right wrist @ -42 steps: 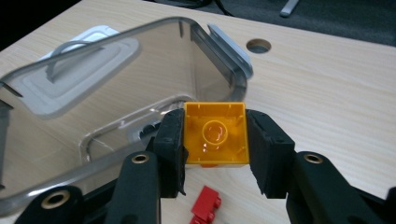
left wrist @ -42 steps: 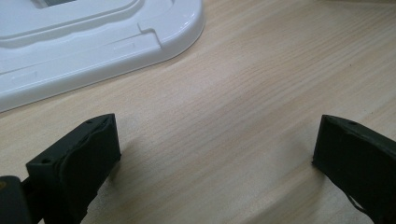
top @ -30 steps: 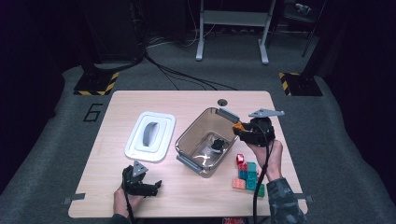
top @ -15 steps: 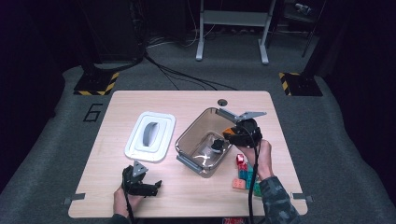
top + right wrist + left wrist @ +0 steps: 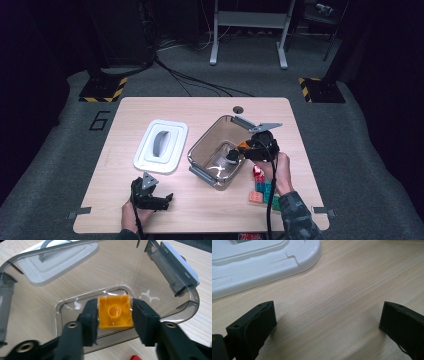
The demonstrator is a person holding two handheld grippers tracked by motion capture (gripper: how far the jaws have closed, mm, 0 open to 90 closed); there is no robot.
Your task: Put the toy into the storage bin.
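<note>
The wooden table [image 5: 200, 107] carried a clear plastic container [image 5: 212, 137] at its middle, with a white lid [image 5: 172, 135] lying flat just to its left. The right gripper [image 5: 234, 156] reached over the container's rim, its jaws clamped on an orange toy brick [image 5: 115, 311] held inside the container above its floor. The left gripper [image 5: 159, 198] rested near the table's front edge, jaws wide apart on bare wood. Coloured bricks [image 5: 260, 187] lay beside the container's right corner.
</note>
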